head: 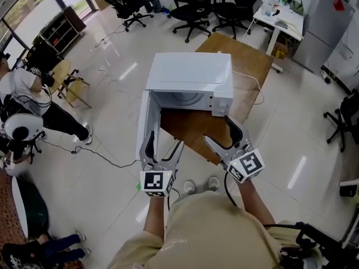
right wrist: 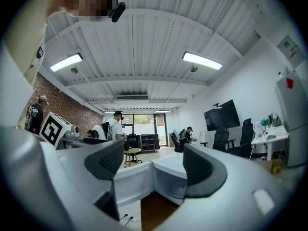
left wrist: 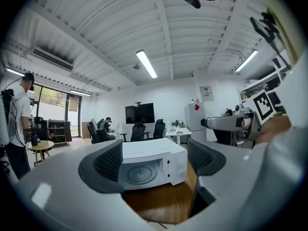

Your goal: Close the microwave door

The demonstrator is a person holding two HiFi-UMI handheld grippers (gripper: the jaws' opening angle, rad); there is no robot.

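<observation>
A white microwave [head: 190,77] stands on a brown wooden table [head: 247,60]. Its door [head: 144,119] is swung wide open on the left side, and the cavity with its glass turntable [left wrist: 142,173] is exposed. My left gripper [head: 165,140] hovers open just right of the door's free edge, with nothing between its fingers. My right gripper [head: 217,129] is open too, in front of the microwave's control-panel corner and apart from it. The left gripper view looks straight at the microwave [left wrist: 149,165]. In the right gripper view the open door [right wrist: 132,182] lies between the fingers' line of sight.
Black office chairs [head: 193,7] stand behind the table. A person [head: 25,94] stands at the left near a small round table [head: 70,83]. A white desk [head: 280,18] and a fridge [head: 328,15] are at the back right. A cable [head: 101,156] runs over the floor.
</observation>
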